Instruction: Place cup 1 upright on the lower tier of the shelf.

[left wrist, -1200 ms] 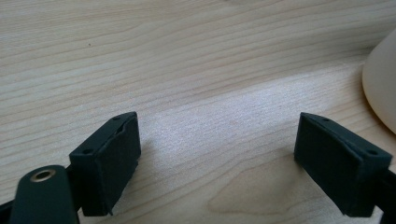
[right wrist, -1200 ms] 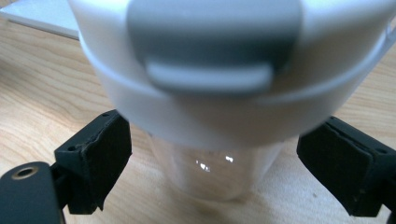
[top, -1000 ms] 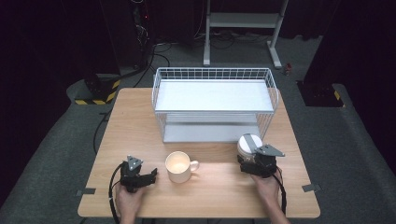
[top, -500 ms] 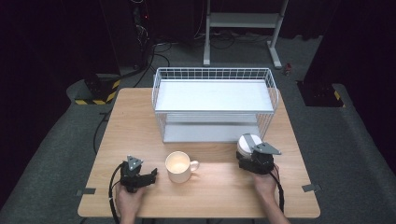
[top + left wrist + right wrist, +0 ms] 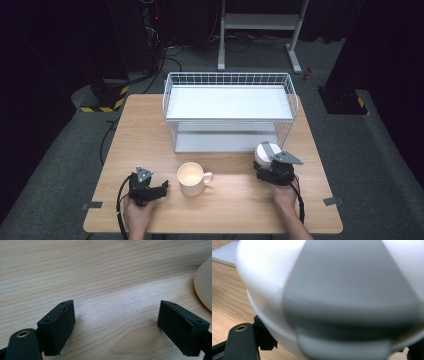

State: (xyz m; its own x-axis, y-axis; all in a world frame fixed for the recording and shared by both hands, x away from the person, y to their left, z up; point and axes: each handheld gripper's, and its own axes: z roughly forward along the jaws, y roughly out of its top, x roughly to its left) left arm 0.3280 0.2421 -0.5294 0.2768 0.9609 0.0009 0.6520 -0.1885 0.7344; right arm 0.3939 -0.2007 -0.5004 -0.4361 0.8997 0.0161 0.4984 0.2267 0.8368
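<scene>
Right gripper jaws just closed onto white-and-grey lidded cup, beside wire rack; mug well left; left gripper open.

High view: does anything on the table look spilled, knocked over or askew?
Nothing stands out. The cream ceramic mug stands upright on the wooden table, dry around it. The white wire two-tier rack sits square. The right claw has just been closing around a white round grey-striped container.
</scene>
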